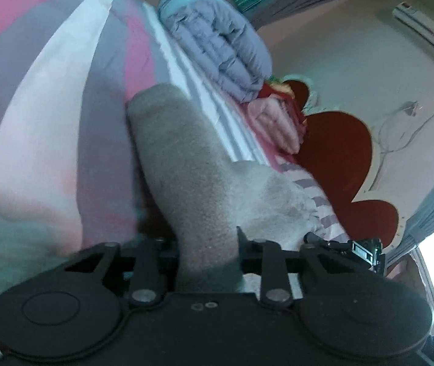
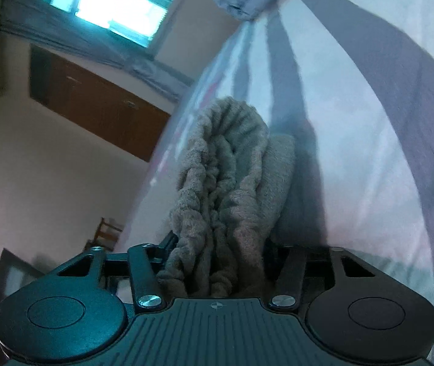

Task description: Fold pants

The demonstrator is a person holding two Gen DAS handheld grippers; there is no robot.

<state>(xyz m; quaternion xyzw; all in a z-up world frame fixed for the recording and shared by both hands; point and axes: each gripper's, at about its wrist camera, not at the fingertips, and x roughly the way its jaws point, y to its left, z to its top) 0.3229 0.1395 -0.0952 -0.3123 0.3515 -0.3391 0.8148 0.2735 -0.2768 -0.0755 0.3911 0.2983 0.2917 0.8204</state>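
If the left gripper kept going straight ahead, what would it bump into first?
Probably the striped bedsheet. The left gripper is shut on the grey pants, which reach ahead toward it; depth is unclear.

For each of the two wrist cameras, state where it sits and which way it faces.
Left wrist: sits on the left gripper, looks along its jaws, shut on the grey pants, across the striped bedsheet to folded quilts and a red headboard; no hand shows.
Right wrist: sits on the right gripper, jaws shut on the pants' gathered waistband, facing a window and a brown cabinet; no hand shows.
Shared: the pants and the bedsheet.
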